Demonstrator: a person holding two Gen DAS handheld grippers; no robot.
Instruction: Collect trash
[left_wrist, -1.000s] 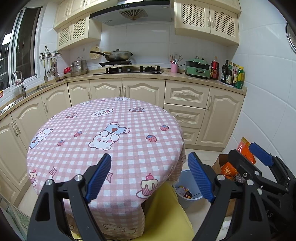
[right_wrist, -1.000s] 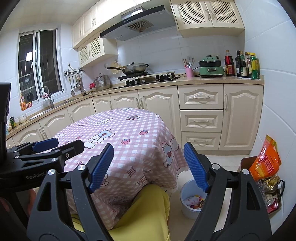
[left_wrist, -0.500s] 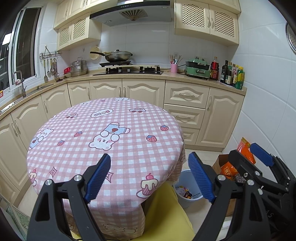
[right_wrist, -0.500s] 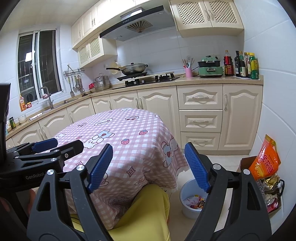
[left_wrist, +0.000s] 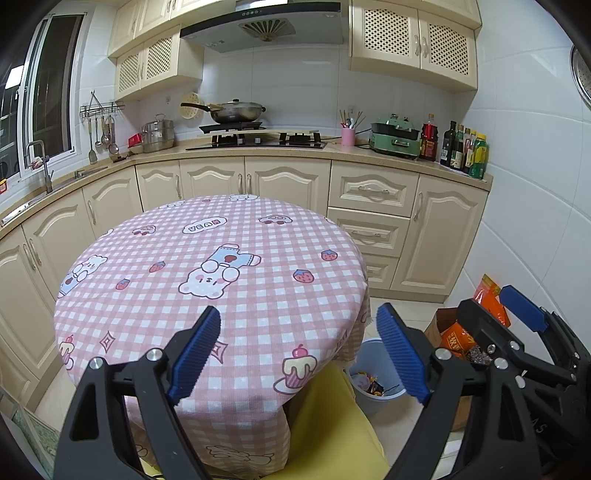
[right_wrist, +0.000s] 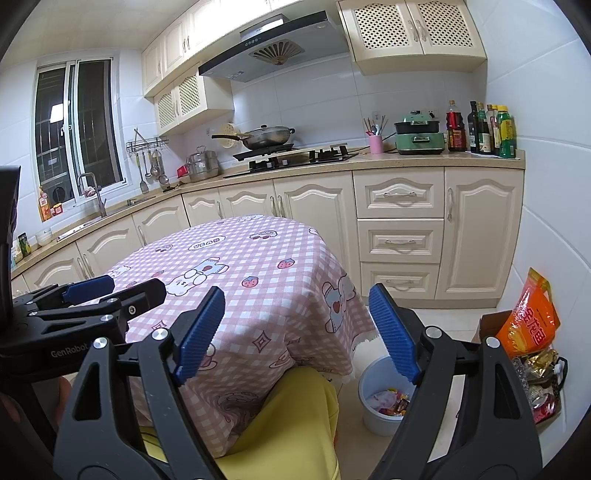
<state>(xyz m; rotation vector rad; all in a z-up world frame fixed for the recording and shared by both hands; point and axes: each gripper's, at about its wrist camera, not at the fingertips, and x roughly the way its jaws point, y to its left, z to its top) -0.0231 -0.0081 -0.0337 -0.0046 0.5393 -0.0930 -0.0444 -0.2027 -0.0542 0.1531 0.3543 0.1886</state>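
Bin (left_wrist: 373, 384) on floor right of table (left_wrist: 207, 288); wrappers inside (box (right_wrist: 491, 325) further right).

I hold both grippers side by side, aimed forward and a little downward. My left gripper (left_wrist: 298, 349) has its blue pads (left_wrist: 195, 354) spread wide with nothing between them. My right gripper (right_wrist: 295, 332) is just as wide and empty too. Each shows at the near edge of the other's view, close but apart.

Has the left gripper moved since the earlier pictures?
No. In the left wrist view the left gripper frames the same cupcake print on the tablecloth and the same blue bin as before.
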